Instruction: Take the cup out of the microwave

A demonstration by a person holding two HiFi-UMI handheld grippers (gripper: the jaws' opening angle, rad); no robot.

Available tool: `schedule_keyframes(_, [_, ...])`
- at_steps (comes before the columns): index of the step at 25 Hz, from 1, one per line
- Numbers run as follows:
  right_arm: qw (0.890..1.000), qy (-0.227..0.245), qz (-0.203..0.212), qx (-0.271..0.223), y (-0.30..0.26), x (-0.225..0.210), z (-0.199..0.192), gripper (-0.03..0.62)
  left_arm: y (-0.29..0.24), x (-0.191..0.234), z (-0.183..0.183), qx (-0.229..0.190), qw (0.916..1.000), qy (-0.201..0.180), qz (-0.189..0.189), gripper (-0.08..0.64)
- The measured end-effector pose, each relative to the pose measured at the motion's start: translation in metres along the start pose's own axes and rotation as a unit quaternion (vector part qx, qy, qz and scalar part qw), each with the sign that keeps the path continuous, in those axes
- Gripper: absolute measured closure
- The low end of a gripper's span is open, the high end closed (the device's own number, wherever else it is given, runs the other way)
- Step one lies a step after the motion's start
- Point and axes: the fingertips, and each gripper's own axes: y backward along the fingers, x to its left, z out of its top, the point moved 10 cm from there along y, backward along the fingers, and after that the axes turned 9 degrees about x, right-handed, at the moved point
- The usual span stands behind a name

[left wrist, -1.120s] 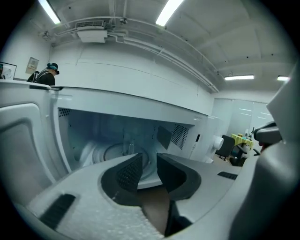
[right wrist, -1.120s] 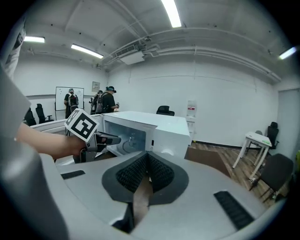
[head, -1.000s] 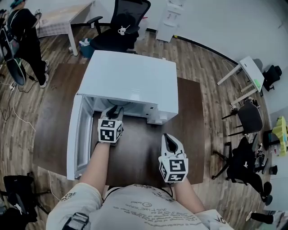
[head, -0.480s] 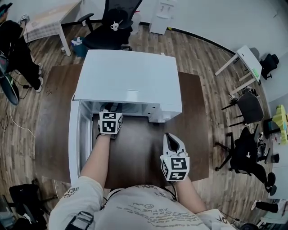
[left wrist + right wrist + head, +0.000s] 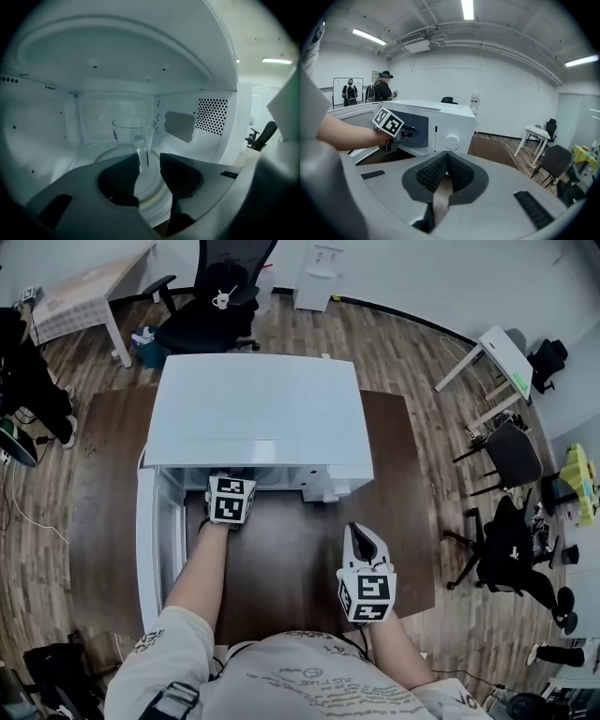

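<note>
A clear glass cup (image 5: 133, 133) stands on the turntable inside the white microwave (image 5: 253, 418), its handle (image 5: 142, 151) turned toward me. My left gripper (image 5: 150, 161) reaches into the cavity. Its jaws have just been opening and stand open, with the handle in the gap near the left fingertip; no pad presses on it. In the head view only its marker cube (image 5: 231, 499) shows at the oven mouth; the cup is hidden there. My right gripper (image 5: 356, 532) hovers shut and empty over the brown table (image 5: 291, 559), right of the oven.
The microwave door (image 5: 150, 549) hangs open to the left of my left arm. A perforated panel (image 5: 213, 115) lines the cavity's right wall. Office chairs (image 5: 511, 460), a white side table (image 5: 502, 357) and a standing person (image 5: 23, 381) surround the table.
My left gripper has pushed forward into the microwave, so its jaws are now hidden under the oven top in the head view. The right gripper has barely shifted.
</note>
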Motion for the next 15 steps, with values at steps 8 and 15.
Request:
schedule_keyframes(8, [1.0,0.013,-0.016,0.01,0.0003,-0.002,-0.0052,0.577,-0.006,0.0031,-0.0004,-0.027,0.9994,-0.018,0.007,0.45])
schedule_keyframes(15, [0.999,0.034,-0.021,0.014,0.0,0.0018,-0.0084,0.577,-0.0112,0.0011,0.0,-0.021,0.9994,-0.022,-0.013,0.462])
